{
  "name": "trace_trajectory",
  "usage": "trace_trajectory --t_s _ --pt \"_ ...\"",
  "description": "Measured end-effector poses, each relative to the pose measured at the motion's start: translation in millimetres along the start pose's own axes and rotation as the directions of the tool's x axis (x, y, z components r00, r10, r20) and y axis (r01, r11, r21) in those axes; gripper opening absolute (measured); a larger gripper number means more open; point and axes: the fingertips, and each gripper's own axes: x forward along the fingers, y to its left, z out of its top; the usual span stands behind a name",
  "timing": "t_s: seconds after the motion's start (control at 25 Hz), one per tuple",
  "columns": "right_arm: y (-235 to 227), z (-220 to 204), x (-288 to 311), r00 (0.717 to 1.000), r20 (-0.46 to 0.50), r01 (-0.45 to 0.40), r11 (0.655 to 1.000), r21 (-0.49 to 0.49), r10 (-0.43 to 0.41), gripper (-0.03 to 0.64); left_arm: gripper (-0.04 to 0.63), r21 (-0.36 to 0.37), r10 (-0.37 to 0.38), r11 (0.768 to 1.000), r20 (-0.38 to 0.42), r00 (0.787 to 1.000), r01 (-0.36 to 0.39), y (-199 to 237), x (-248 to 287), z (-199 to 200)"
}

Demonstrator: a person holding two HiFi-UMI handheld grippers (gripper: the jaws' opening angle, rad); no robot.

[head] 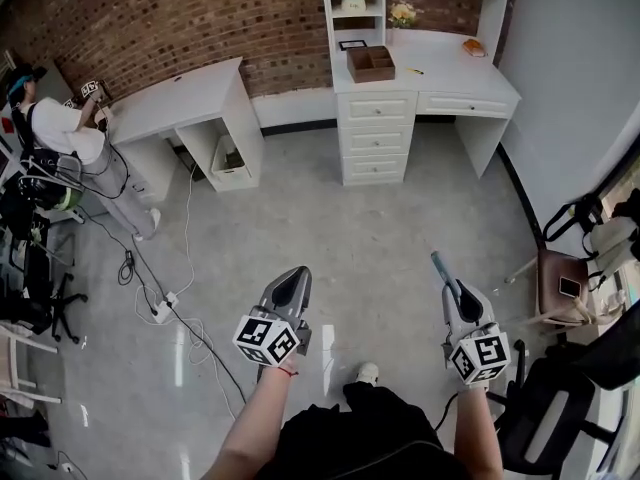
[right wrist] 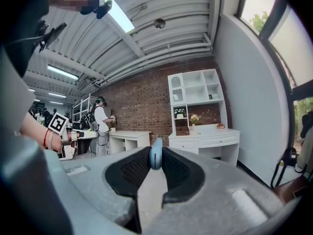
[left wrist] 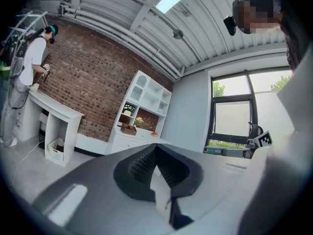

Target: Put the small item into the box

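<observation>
Risk: the right gripper (right wrist: 156,159) pinches the small blue item (right wrist: 155,152) edge-on, at the very tips of its jaws. A jolt on the way to the box (head: 370,63) would probably shake it loose. The box stands well ahead of both grippers, on the white desk (head: 440,73). The left gripper (left wrist: 155,151) is pressed together, empty. Both hands hold their grippers roughly level, side by side, pointing forward.

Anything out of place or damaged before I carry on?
Nothing spilled or damaged. The only untidy thing is a cable lying loose across the floor to a power strip, left of the left tongs. The wooden box sits upright on the white desk.
</observation>
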Motion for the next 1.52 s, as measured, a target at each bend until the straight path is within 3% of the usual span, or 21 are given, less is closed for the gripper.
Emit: trace_trajectory --t_s 0.44,0.8,1.52 --pt "-73.9 5.9 58.7 0.999 0.025 -0.044 0.999 0.025 0.044 0.067 0.002 0.000 0.026 1.000 0.007 1.000 -0.026 -3.4 99.9 -5.8" --pt "-115.4 6.4 101.3 0.999 0.028 -0.025 0.997 0.073 0.023 0.067 0.002 0.013 0.028 1.000 -0.024 0.999 -0.028 11.5 162.3 -7.0" --pt "-225.5 38.2 294.4 1.000 0.010 -0.002 0.997 0.077 0.001 0.067 0.002 -0.015 0.016 1.000 -0.042 0.999 -0.017 107.0 367.3 12.4"
